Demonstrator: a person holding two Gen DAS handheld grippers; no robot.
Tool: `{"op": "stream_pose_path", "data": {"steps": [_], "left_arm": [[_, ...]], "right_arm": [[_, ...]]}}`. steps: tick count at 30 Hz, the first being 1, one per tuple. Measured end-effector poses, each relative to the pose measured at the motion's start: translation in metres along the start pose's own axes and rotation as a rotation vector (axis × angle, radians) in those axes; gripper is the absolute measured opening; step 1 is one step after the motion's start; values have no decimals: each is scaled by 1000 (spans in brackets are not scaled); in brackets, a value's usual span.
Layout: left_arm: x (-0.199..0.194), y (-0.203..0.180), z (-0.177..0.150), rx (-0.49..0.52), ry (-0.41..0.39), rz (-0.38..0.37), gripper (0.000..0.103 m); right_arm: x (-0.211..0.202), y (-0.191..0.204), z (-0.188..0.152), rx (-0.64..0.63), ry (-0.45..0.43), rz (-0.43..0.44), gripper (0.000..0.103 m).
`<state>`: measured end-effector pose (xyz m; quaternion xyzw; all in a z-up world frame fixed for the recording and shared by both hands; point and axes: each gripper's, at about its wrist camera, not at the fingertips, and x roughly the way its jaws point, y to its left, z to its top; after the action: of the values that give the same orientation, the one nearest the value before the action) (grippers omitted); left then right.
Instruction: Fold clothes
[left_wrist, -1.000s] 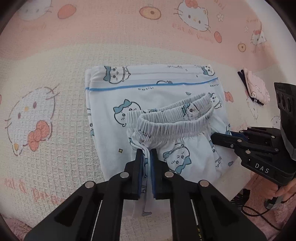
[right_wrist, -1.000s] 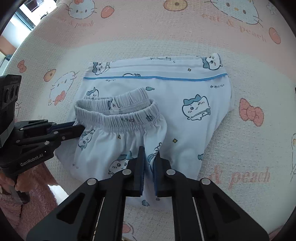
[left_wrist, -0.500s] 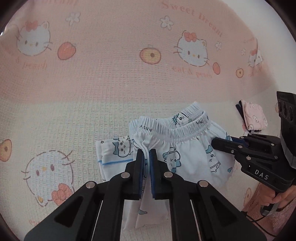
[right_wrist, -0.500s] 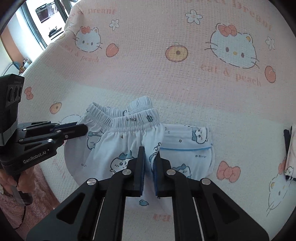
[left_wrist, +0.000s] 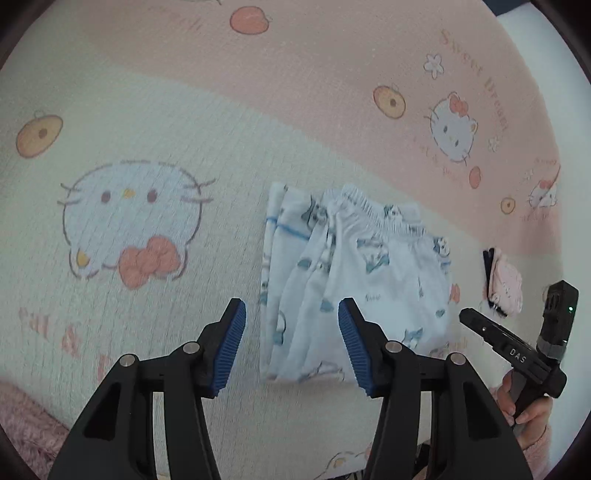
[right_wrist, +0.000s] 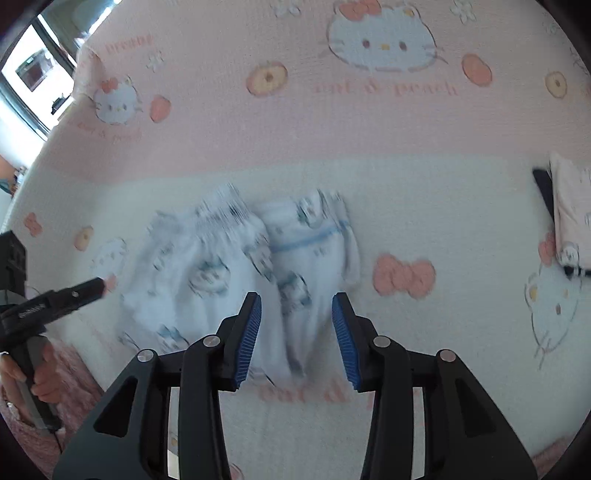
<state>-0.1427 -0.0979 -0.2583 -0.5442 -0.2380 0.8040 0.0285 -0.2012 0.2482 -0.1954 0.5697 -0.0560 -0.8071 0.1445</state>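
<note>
Soft printed pyjamas are laid folded on the waffle-textured blanket; both ribbed-padded grippers are spread wide, nothing gripped.

left wrist: above bed, facing down | right wrist: likewise | shared: pajamas

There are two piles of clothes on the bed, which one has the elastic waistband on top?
The pale blue cartoon-print pile directly ahead of the open left gripper; its gathered waistband shows along the far edge. The other, the small pink folded pile, sits off to the right.
</note>
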Motion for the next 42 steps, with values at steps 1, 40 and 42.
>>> {"op": "stream_pose_path", "data": {"steps": [1,40,42], "left_arm": [[5,2,-8,-19,13,9,55],[-1,-51,-101,161,73,2,12],[8,-43,-101,132,100,71,15]], "right_arm": [[7,-3,-9,14,26,20,42],[-44,-11,-126,79,38,127,16],[-37,-5,-127,31,38,53,16]]}}
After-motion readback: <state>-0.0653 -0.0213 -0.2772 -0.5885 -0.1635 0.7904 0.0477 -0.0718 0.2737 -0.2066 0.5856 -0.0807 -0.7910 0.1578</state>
